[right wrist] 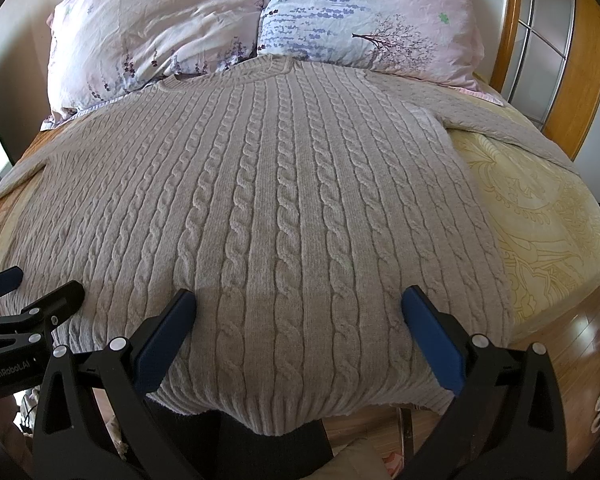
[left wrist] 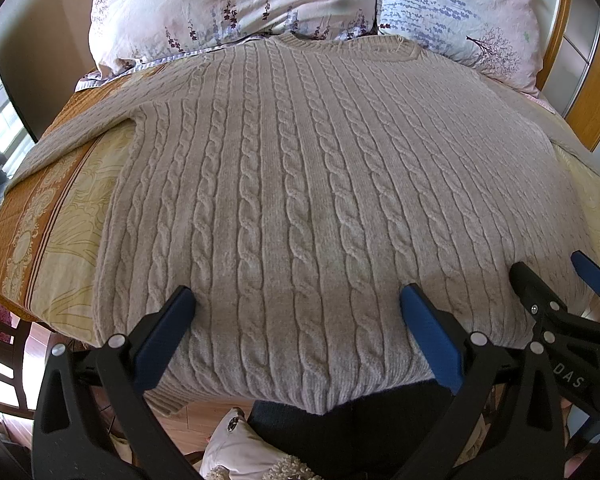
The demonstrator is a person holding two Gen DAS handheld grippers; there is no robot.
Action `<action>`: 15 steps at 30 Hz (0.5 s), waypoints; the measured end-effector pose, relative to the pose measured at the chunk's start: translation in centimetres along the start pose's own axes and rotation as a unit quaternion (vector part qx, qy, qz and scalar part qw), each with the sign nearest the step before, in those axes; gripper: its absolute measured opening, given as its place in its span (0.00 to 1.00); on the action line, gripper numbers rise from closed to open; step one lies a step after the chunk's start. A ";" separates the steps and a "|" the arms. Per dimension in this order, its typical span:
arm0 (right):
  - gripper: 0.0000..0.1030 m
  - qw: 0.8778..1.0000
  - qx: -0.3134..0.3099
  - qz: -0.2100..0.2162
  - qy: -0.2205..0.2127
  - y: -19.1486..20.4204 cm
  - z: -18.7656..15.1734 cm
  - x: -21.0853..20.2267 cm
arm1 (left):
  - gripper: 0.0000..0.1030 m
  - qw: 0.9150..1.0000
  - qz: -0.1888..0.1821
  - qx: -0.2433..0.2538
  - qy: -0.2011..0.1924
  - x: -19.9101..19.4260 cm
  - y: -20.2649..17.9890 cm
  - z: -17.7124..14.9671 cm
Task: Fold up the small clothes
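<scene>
Beige cable-knit sweater [left wrist: 300, 184] lies flat and spread on the bed, straight ahead of both tools; ribbed hem nearest, drooping over the bed edge, ribbed collar at the far end touching the pillows [left wrist: 260, 4]. Knit is thick, with rope-like vertical cables and plain bands between. Sleeves spread out to both sides.

Left gripper [left wrist: 298, 312]: black frame, blue flat pads, jaws wide apart, holding nothing, hovering above the hem area. Right gripper [right wrist: 299, 312]: same build, jaws wide apart, empty, over the hem just beside the left one.

Bedsheet [right wrist: 540, 220] under the sweater is smooth yellow-orange with ornate print. Pillows are crinkled, floral, pinkish. Wooden headboard [right wrist: 580, 80] beyond, far right.
</scene>
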State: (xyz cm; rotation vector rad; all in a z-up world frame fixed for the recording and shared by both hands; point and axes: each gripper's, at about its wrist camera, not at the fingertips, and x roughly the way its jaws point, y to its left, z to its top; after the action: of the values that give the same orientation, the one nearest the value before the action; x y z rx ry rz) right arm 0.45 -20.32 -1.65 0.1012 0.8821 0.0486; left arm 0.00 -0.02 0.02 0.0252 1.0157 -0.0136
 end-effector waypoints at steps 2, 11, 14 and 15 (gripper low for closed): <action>0.99 1.000 -0.001 0.000 -0.001 0.2 0.0 0.0 | 0.98 1.000 0.000 0.000 0.003 0.3 0.2 0.3; 0.99 0.998 -0.040 0.041 -0.024 -0.2 0.6 0.2 | 0.98 0.999 -0.007 0.014 0.029 0.5 0.3 1.1; 0.99 0.996 -0.052 0.061 -0.032 -0.6 1.1 0.5 | 0.98 0.999 -0.008 0.025 0.043 0.6 0.1 1.6; 0.99 0.996 -0.047 0.068 -0.032 -0.9 1.4 0.5 | 0.98 0.998 -0.009 0.035 0.045 0.6 0.0 1.8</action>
State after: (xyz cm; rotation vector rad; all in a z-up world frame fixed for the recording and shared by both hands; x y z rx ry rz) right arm 1.81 -21.23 -1.23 0.0736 0.8065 0.2131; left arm 1.85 -0.03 0.40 0.0803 1.1045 -0.0649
